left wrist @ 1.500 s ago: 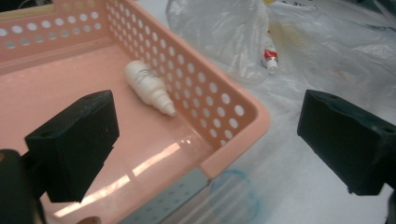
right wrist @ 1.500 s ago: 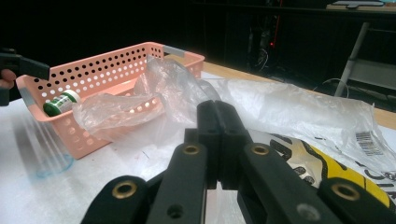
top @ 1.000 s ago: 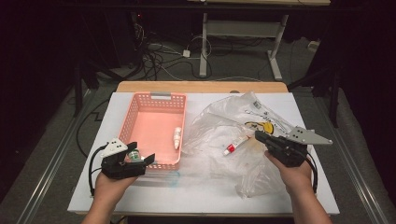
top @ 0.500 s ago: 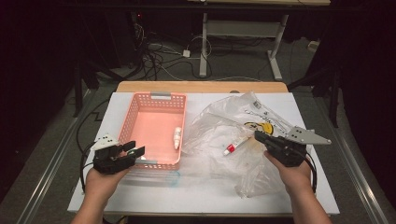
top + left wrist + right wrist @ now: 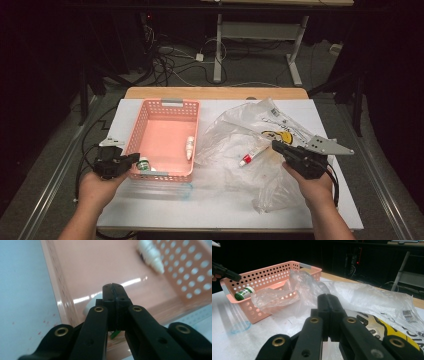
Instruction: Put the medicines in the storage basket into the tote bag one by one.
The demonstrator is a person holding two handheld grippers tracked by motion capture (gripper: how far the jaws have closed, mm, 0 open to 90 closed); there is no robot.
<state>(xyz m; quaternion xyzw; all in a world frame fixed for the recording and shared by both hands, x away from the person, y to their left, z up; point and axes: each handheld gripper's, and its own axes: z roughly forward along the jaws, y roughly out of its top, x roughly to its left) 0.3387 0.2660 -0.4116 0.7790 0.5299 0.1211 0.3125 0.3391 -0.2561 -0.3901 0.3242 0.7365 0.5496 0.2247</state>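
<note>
The left tongs (image 5: 134,158) have drawn back outside the pink basket (image 5: 167,105), their jaws just closed on nothing, leaving the small green-labelled bottle (image 5: 144,163) inside. The right tongs (image 5: 276,145) sit together near the red-capped tube (image 5: 251,156), likely next to go

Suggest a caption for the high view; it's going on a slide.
Small green-labelled bottle dropped into pink perforated plastic basket; red-capped tube waits on clear plastic bag.

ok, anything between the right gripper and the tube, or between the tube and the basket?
Nothing visible between the shut right gripper and the tube, which lies on the bag just past the jaw tips. Toward the basket, crumpled bag plastic bunches up against the wall facing the tube, so the tube would likely need lifting over both.
</note>
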